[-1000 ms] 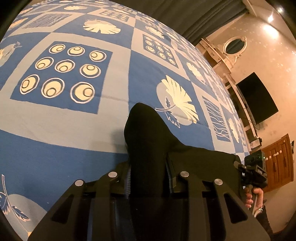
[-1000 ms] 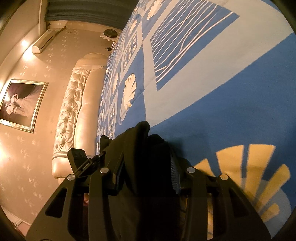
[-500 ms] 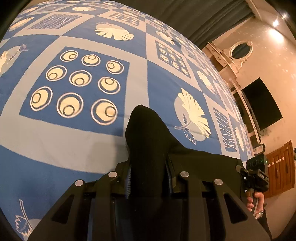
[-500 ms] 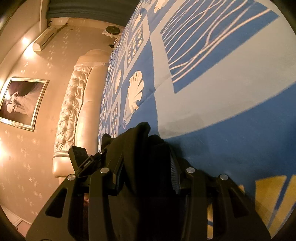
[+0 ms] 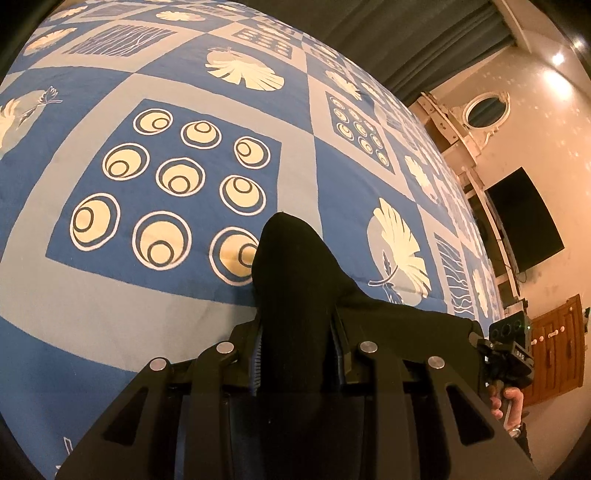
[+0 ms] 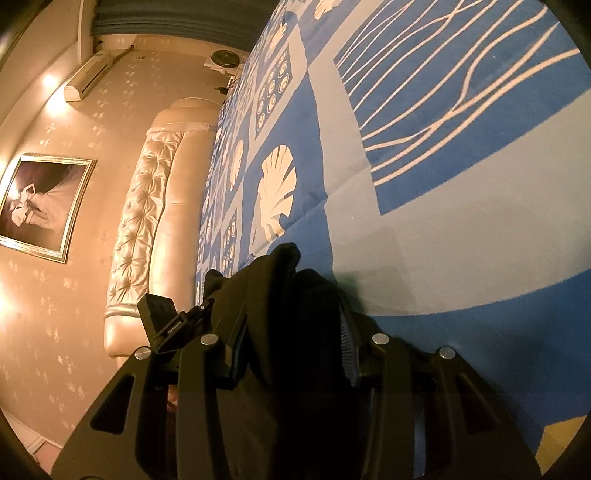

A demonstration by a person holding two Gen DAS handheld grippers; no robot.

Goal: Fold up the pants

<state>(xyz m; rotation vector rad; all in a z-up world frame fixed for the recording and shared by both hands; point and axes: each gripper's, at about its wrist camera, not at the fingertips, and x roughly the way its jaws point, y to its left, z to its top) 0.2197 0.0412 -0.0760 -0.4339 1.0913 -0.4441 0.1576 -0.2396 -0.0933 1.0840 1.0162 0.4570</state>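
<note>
Black pants (image 5: pixel 295 273) bulge out between the fingers of my left gripper (image 5: pixel 295 354), which is shut on them above the blue patterned bedspread (image 5: pixel 166 177). The cloth stretches right toward my right gripper (image 5: pixel 506 354), seen at the frame's right edge with a hand on it. In the right wrist view the right gripper (image 6: pixel 291 350) is shut on a bunch of the same pants (image 6: pixel 284 295), held just over the bedspread (image 6: pixel 461 221). The left gripper's body (image 6: pixel 162 317) shows at the left. The rest of the pants is hidden behind the grippers.
A tufted cream headboard (image 6: pixel 147 206) stands at the bed's end, with a framed picture (image 6: pixel 40 206) and an air conditioner (image 6: pixel 88 81) on the wall. A dark TV (image 5: pixel 524 218), a white dresser with oval mirror (image 5: pixel 480 110), wooden cabinet (image 5: pixel 554 354) and dark curtains (image 5: pixel 388 33) line the far side.
Both grippers have moved forward over the bedspread with the pants held; the circle pattern and the wavy-line square have slid closer toward each camera. Both grips are unchanged.
</note>
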